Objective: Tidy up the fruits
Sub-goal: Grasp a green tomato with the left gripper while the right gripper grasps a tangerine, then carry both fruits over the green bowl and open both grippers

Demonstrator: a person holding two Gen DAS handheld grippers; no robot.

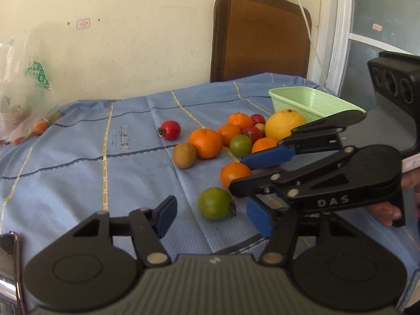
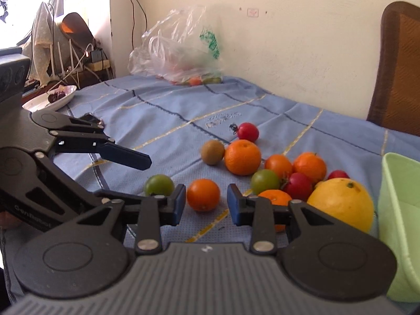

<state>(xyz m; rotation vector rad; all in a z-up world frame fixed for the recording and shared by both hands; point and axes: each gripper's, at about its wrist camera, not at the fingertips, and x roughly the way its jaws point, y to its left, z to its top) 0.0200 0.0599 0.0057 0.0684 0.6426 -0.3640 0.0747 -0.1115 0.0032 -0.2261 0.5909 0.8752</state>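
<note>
Several oranges, red and green tomatoes, a kiwi and a big yellow citrus lie loose on the blue cloth. A pale green basket stands behind them at the right. My left gripper is open. A green tomato sits between its pads with cloth showing on both sides. My right gripper comes in from the right, and its pads flank a small orange. A narrow gap shows at the orange's right side, so this gripper is open too.
A clear plastic bag with more fruit lies at the far side by the wall. A brown chair back rises behind the table. A white plate sits at the far left corner. A white cable hangs down the wall.
</note>
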